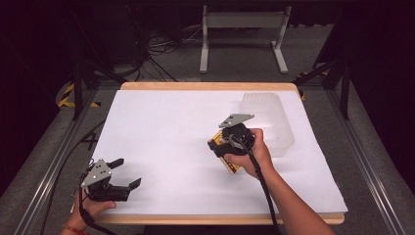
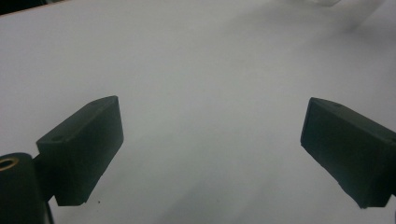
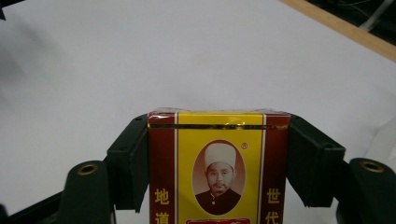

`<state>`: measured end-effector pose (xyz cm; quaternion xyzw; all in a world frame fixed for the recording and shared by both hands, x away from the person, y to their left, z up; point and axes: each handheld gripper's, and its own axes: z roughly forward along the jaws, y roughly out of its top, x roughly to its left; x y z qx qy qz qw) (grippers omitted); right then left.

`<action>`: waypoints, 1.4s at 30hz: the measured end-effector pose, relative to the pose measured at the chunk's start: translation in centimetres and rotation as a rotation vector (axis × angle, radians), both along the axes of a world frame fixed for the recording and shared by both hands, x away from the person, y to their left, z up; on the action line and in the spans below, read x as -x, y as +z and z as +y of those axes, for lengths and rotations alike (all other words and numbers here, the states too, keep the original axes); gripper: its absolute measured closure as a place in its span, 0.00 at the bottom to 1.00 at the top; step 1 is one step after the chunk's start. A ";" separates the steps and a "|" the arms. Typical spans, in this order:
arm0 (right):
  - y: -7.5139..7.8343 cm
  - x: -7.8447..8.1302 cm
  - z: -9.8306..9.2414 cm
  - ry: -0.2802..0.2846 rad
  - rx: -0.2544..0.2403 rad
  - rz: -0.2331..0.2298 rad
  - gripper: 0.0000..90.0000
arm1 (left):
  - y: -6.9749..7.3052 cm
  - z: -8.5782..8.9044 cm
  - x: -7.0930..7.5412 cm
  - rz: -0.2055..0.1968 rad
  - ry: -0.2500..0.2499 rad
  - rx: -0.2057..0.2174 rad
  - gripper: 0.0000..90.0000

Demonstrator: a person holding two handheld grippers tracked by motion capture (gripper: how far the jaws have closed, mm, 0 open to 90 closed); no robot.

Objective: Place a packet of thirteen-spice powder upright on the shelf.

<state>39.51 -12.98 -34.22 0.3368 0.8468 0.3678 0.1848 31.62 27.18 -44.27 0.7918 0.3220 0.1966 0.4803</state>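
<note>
My right gripper (image 1: 221,149) hangs over the middle right of the white sheet (image 1: 166,122), shut on a yellow and dark red box (image 1: 233,169). In the right gripper view the box (image 3: 218,168) stands upright between the two black jaws of my right gripper (image 3: 218,135), with both pads pressed against its red sides. Its front carries a printed portrait and yellow characters. My left gripper (image 1: 128,171) rests near the front left corner of the sheet, open. Nothing lies between the spread jaws of my left gripper (image 2: 212,112), just bare white sheet (image 2: 201,60).
A clear plastic container (image 1: 268,122) stands at the back right of the sheet, just beyond my right hand. The wooden table edge (image 1: 210,86) frames the sheet. Metal rails, cables and a grey stand sit on the floor behind.
</note>
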 end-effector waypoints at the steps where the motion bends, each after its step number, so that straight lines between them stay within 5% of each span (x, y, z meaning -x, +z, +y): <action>1: 0.1 0.0 0.0 0.001 -0.009 -0.001 0.36 | 0.0 0.0 0.0 0.000 0.001 0.000 0.07; 26: 2.3 -2.3 0.9 -0.012 -0.015 -0.133 0.36 | -0.1 0.2 -0.1 0.004 0.002 0.005 0.07; 42: 3.1 -4.5 -2.5 -0.120 -0.058 -0.167 0.36 | -0.2 0.1 -0.1 0.007 -0.001 -0.001 0.07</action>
